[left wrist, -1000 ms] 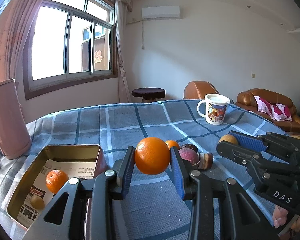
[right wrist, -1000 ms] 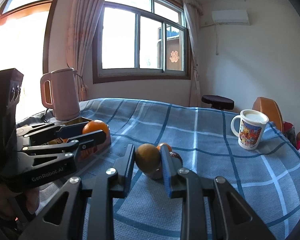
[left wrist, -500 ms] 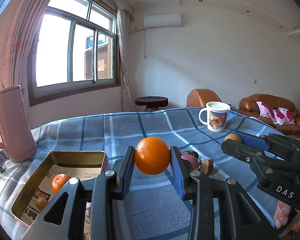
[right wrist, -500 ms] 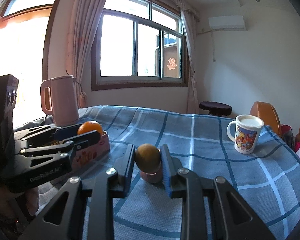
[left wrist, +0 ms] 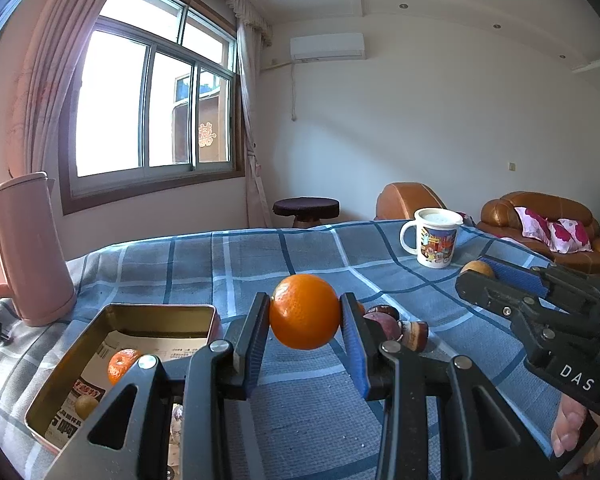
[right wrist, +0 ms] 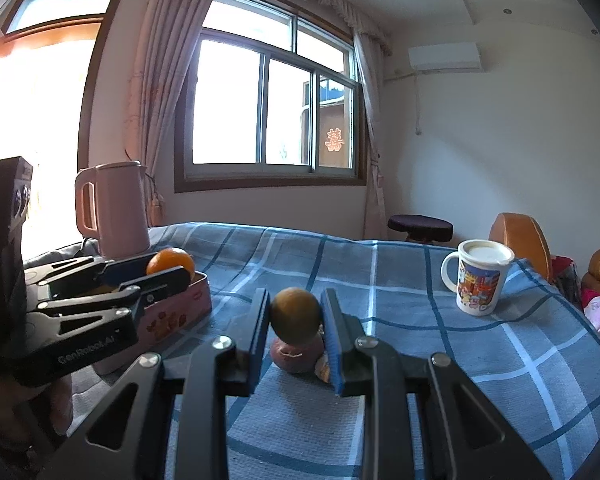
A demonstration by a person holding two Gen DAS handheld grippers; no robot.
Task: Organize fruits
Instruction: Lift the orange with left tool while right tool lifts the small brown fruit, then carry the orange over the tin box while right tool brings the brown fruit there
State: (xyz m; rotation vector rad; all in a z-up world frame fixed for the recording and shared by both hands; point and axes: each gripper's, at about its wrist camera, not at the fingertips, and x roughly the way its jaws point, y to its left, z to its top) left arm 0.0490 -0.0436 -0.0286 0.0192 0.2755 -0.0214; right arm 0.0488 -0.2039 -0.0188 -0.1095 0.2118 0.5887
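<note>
My left gripper (left wrist: 305,334) is shut on an orange (left wrist: 305,311) and holds it above the blue checked cloth, just right of an open metal tin (left wrist: 160,312). The tin holds a small tangerine (left wrist: 122,365) and a small brown fruit (left wrist: 86,405). My right gripper (right wrist: 296,326) is shut on a brown-green round fruit (right wrist: 295,315), held above a purple fruit (right wrist: 296,354) on the cloth. In the left wrist view the right gripper (left wrist: 486,270) is to the right; dark fruits (left wrist: 384,322) lie behind the orange. In the right wrist view the left gripper (right wrist: 164,270) hovers over the tin (right wrist: 180,312).
A pink kettle (left wrist: 22,248) stands at the table's left, behind the tin. A printed white mug (left wrist: 436,237) stands at the far right of the table. A stool (left wrist: 306,206) and brown sofas (left wrist: 540,224) are beyond the table.
Both grippers have risen with their fruits. The left gripper has lifted the orange away from the tin's level; the right gripper has lifted the brown-green fruit clear of the purple fruit.
</note>
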